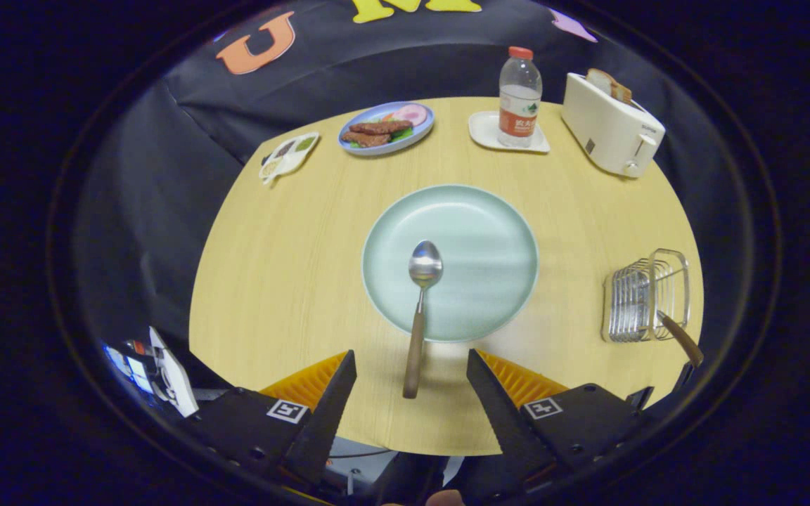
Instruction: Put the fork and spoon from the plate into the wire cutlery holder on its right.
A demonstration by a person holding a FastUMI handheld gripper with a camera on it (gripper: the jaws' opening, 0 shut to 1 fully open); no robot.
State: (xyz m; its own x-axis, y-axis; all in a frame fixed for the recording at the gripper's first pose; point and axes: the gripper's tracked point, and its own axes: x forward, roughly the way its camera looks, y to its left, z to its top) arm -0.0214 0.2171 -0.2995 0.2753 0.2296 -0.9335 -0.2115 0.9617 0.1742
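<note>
gripper (410, 393): fingers wide apart, holding nothing, spoon handle end lying between them.
spoon (419, 309): bowl on plate (489, 232), handle over near rim.
holder (647, 295): right of plate, one wooden handle, likely the fork (679, 339), already in it.
step: spoon pickup.
next: advance, close on handle, carry right to holder.

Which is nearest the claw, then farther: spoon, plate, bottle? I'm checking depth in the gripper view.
1. Spoon: handle between the open claw's fingers.
2. Plate: just ahead, under the spoon's bowl.
3. Bottle: far side of the table, beyond the plate.
</note>
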